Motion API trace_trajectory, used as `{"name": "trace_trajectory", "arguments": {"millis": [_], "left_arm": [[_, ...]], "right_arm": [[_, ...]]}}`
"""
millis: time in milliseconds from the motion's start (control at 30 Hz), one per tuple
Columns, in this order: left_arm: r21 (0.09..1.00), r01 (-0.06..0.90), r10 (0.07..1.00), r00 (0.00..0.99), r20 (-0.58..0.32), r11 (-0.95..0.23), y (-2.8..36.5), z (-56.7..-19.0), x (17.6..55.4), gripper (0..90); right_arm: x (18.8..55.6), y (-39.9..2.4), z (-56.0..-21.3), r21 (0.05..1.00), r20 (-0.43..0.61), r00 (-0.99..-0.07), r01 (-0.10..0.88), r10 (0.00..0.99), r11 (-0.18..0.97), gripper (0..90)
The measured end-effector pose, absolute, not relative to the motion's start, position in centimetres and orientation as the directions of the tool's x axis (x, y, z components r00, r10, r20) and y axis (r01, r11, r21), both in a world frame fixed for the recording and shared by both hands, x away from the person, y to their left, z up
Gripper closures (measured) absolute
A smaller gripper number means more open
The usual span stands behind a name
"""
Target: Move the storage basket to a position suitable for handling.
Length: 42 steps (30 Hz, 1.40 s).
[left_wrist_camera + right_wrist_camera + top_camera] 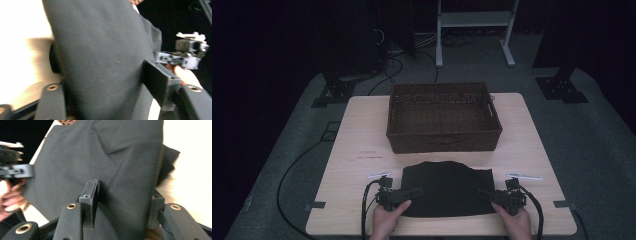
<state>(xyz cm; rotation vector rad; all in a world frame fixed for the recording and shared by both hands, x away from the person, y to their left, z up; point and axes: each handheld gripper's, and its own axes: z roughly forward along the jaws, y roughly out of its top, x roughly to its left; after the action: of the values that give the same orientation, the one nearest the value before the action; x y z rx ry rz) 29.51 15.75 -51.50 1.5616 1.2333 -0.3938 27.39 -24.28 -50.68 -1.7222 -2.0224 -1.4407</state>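
A black cloth [444, 187] lies flat on the wooden table [362, 135], near its front edge and just before a brown wicker basket [442, 142]. My left gripper [414, 192] is at the cloth's left edge and my right gripper [484, 193] at its right edge, each held by a hand. In the left gripper view the cloth [105, 37] spans the wide gap of my open left gripper [103, 67], and the right gripper [190, 52] shows beyond it. In the right gripper view the open right gripper [123, 192] straddles a folded cloth [75, 157] edge, with the left gripper [15, 170] at far left.
The basket looks empty and stands at the table's middle back. Two small white labels [379, 175] [524, 176] lie beside the cloth's upper corners. Cables trail from both grippers off the front edge. Dark stands and a white frame [474, 20] stand on the floor behind.
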Motion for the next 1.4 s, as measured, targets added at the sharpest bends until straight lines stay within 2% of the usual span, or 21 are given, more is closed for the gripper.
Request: {"name": "trace_trajectory", "arguments": {"millis": [167, 300, 367, 433, 533, 633, 1067, 1400], "left_arm": [[0.482, 0.875, 0.459, 0.408, -0.789, 0.050, 15.0, -51.7, 30.1, 43.0], [0.459, 0.887, 0.433, 0.396, -0.810, 0.046, 15.4, -52.0, 30.5, 52.5], [0.464, 0.884, 0.411, 0.406, -0.816, 0.050, 15.5, -52.0, 30.5, 57.2], [0.452, 0.889, 0.362, 0.399, -0.842, 0.073, 15.8, -52.2, 30.5, 60.9], [0.452, 0.888, 0.338, 0.402, -0.851, 0.083, 16.0, -52.1, 30.6, 63.9], [0.481, 0.872, 0.331, 0.430, -0.840, 0.087, 16.1, -51.5, 30.6, 72.9], [0.547, 0.832, 0.295, 0.501, -0.814, 0.096, 16.0, -48.3, 30.4, 74.6], [0.600, 0.793, 0.270, 0.559, -0.784, 0.104, 16.3, -44.5, 31.3, 74.6]], "right_arm": [[27.6, -22.8, -51.0, 0.557, 0.644, -0.369, 0.827, 0.671, -0.079, 60.7], [27.8, -22.5, -51.5, 0.519, 0.697, -0.361, 0.850, 0.619, -0.088, 68.9], [27.7, -22.6, -51.4, 0.533, 0.693, -0.379, 0.842, 0.614, -0.083, 72.0], [27.7, -22.6, -51.2, 0.543, 0.697, -0.394, 0.836, 0.599, -0.082, 73.2], [27.6, -22.8, -50.9, 0.536, 0.723, -0.399, 0.839, 0.563, -0.094, 74.1], [27.5, -23.1, -50.5, 0.545, 0.734, -0.409, 0.831, 0.543, -0.110, 74.4], [27.2, -23.8, -47.9, 0.593, 0.743, -0.461, 0.790, 0.486, -0.156, 74.8], [28.0, -24.1, -44.1, 0.647, 0.723, -0.523, 0.742, 0.452, -0.176, 74.7]]}}
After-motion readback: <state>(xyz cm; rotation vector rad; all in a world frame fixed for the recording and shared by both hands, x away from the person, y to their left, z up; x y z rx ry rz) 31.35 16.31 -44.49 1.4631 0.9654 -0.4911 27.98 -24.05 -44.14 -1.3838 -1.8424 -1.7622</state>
